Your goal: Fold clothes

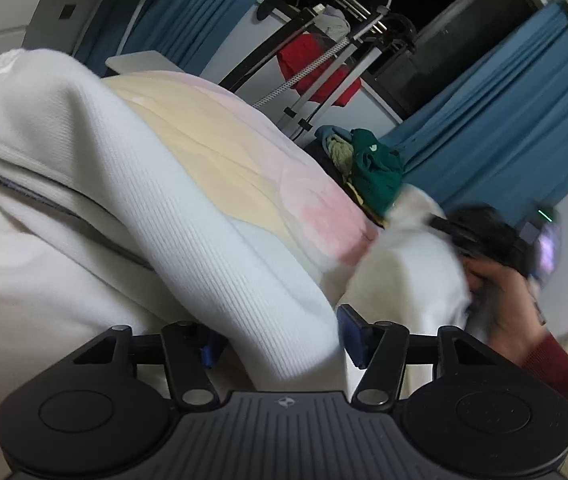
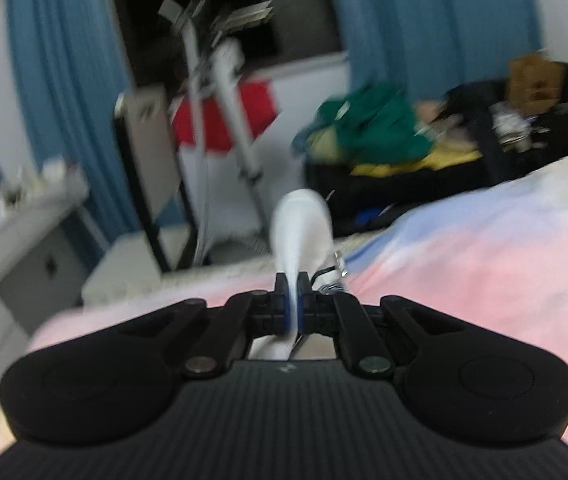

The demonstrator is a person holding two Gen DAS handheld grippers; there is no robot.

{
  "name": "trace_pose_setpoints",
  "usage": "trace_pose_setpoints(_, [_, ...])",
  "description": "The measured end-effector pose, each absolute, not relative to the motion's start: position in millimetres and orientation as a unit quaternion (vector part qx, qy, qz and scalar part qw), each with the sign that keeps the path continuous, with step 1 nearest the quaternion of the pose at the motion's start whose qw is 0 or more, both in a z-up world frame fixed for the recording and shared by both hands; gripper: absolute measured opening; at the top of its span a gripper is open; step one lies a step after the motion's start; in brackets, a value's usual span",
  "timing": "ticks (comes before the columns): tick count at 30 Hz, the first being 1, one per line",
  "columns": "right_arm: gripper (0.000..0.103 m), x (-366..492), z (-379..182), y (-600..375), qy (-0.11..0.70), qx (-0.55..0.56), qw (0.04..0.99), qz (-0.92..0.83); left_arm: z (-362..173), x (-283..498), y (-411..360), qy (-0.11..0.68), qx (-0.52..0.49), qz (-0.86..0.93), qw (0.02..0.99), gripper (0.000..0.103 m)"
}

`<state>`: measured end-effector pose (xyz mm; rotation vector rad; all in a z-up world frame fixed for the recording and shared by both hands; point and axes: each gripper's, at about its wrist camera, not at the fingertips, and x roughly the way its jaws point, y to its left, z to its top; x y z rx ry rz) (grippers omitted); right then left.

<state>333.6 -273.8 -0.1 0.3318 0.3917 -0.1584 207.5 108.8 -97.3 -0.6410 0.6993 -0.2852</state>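
A white ribbed garment [image 1: 211, 216] is draped over a bed covered by a pastel pink, yellow and blue bedspread [image 1: 211, 136]; part of it lies bunched at the left with a dark-trimmed edge. A thick fold of it is run between the jaws of the left hand-held gripper [image 1: 279, 340], whose blue pads stand on either side of the cloth. The right pad is seen apart from the fabric, so the fold is judged bracketed rather than pinched, probably to guide or steady it.

The right hand-held gripper [image 2: 292, 308] is clenched on a thin white strip of the same garment [image 2: 302, 224], which rises in a loop beyond the fingertips; a small metal part, maybe a zip pull, is seen beside it. In the left wrist view that gripper is carried by a hand [image 1: 500, 292] with a dark red sleeve [image 1: 552, 360], apparently so the fabric is pulled taut for a fold.

A heap of green clothes [image 2: 372, 124] is left well apart, on a dark bag beyond the bed.
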Motion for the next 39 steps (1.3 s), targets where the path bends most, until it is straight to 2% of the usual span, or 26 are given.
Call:
trace_pose_setpoints(5, [0.006, 220, 52, -322, 0.060, 0.187, 0.971, -0.137, -91, 199, 101, 0.333, -0.275, -0.150, 0.890, 0.058])
trace_pose_setpoints(8, [0.006, 143, 68, -349, -0.015, 0.202, 0.962, -0.184, -88, 193, 101, 0.330, -0.290, -0.156, 0.885, 0.058])
trace_pose_setpoints(16, [0.006, -16, 46, -401, -0.139, 0.196, 0.903, -0.355, -90, 181, 108, 0.339, -0.345, -0.146, 0.863, 0.059])
trace_pose_setpoints(22, [0.006, -36, 10, -469, -0.069, 0.300, 0.859, -0.409, -91, 172, 110, 0.342, -0.372, -0.141, 0.852, 0.059])
trace_pose_setpoints(30, [0.006, -23, -22, -515, -0.006, 0.368, 0.827, -0.425, -105, 162, 112, 0.343, -0.401, -0.133, 0.839, 0.057])
trace_pose_setpoints(39, [0.006, -17, -18, -492, -0.007, 0.336, 0.838, -0.430, -119, 155, 126, 0.339, -0.437, -0.111, 0.826, 0.031])
